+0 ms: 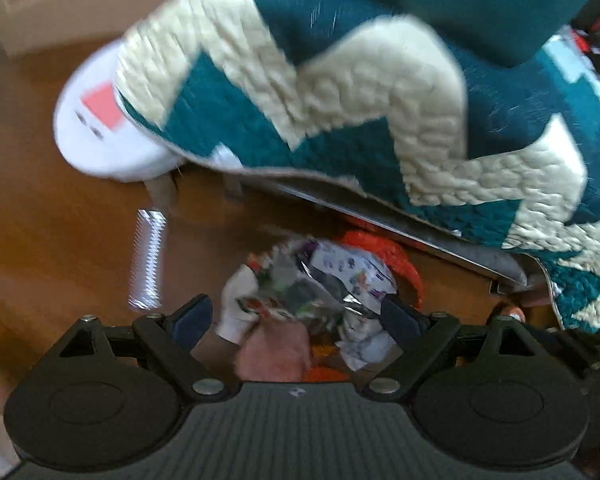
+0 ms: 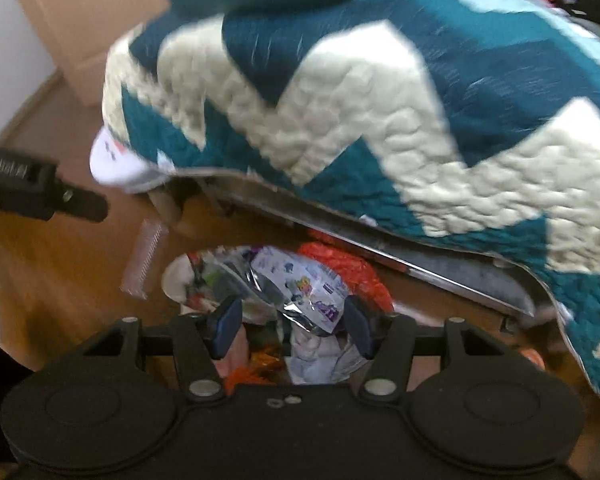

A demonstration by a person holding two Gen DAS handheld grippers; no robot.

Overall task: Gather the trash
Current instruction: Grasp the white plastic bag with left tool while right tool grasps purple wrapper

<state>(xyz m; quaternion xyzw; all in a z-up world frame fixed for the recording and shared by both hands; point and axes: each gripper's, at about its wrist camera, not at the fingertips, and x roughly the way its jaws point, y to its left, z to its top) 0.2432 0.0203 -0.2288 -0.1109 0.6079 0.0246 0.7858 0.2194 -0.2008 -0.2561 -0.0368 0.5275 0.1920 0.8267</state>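
Note:
A heap of trash lies on the wooden floor at the edge of a bed: printed foil wrappers, crumpled white paper and an orange mesh bag. My left gripper hangs just above the heap, its jaws wide open with nothing gripped. In the right wrist view the same heap lies under my right gripper. Its jaws also stand open, either side of a silver foil wrapper, and the pads do not press on it. A clear ridged plastic strip lies apart on the floor to the left.
A teal and cream zigzag quilt hangs over the bed's metal frame just beyond the heap. A white round object with a red label pokes out at the bed's corner. A black part of the other tool enters at the left.

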